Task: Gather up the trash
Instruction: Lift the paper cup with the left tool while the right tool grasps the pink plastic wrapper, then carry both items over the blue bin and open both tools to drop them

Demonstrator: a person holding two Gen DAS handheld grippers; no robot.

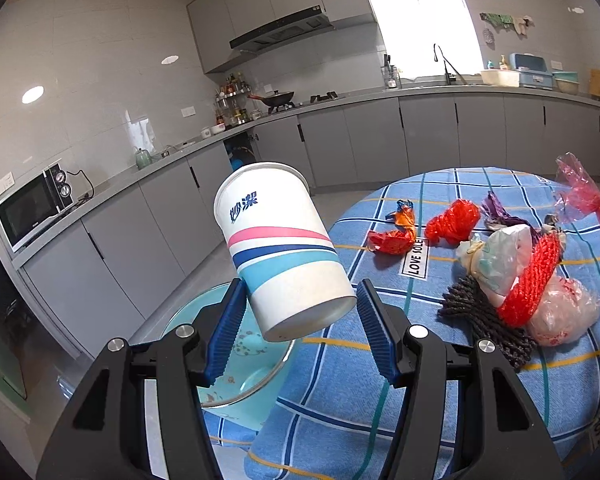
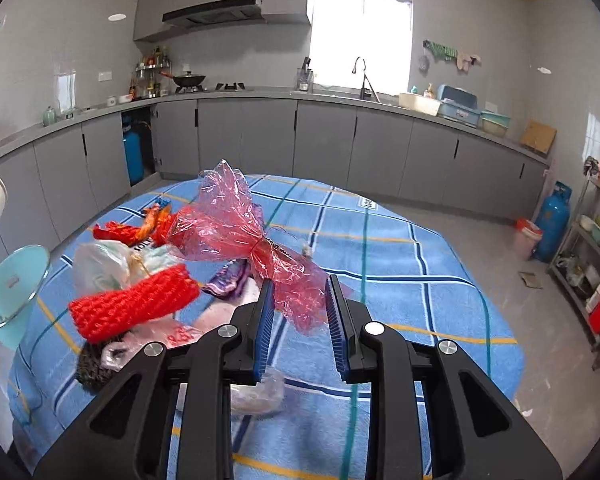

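1 paper cup (image 1: 278, 248), 1 basin (image 2: 14, 292), 2 red nets (image 1: 530, 280).

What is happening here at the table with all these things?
A person is collecting trash with two handheld grippers. The left gripper holds a paper cup above a teal bin. The right gripper is shut on a pink cellophane wrapper. More wrappers and bags lie on the blue checked tablecloth.
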